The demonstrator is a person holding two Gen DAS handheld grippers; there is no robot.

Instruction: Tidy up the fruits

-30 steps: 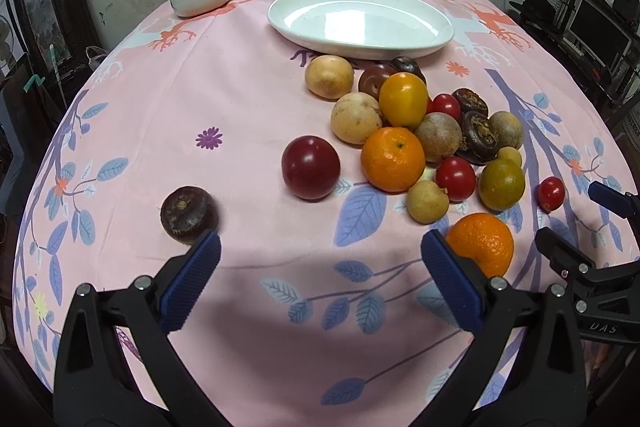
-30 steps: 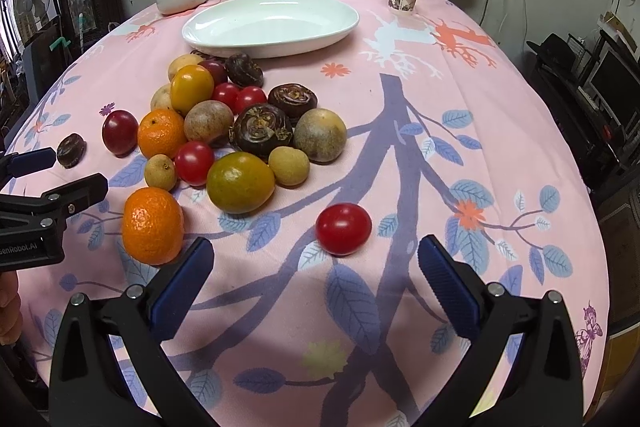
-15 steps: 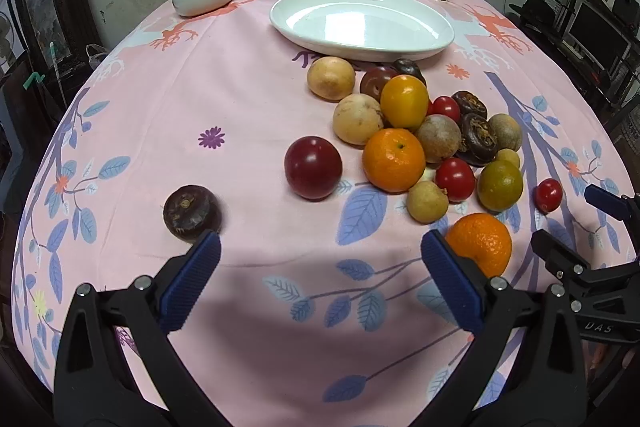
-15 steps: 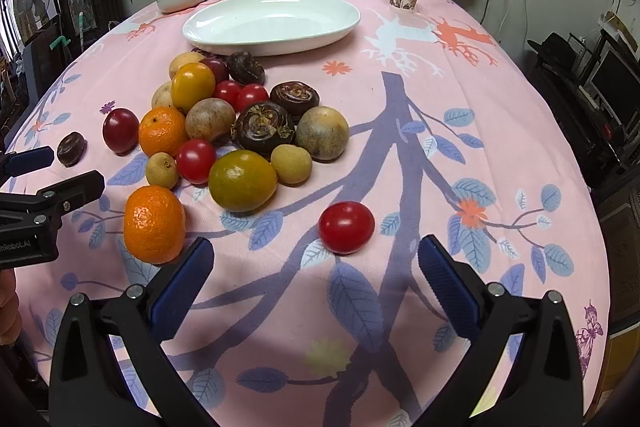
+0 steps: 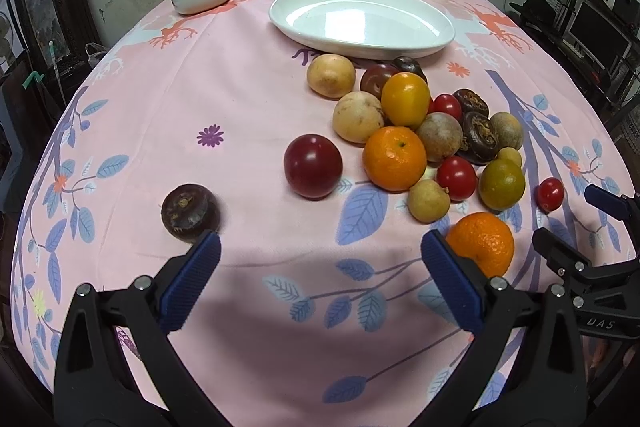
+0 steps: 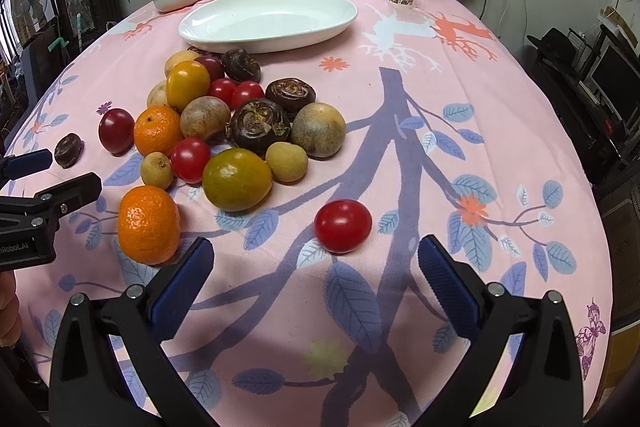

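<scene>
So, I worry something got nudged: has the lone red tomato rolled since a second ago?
No. The tomato sits at the same spot beside the blue leaf print as before.

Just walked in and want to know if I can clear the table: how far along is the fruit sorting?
Nothing looks done: the white oval plate holds no fruit. Nothing is in hand: the left gripper and right gripper are both open above the cloth. Everything is left: the fruit pile sits in front of the plate, with an orange, a red tomato and a dark fruit lying apart from it.
</scene>
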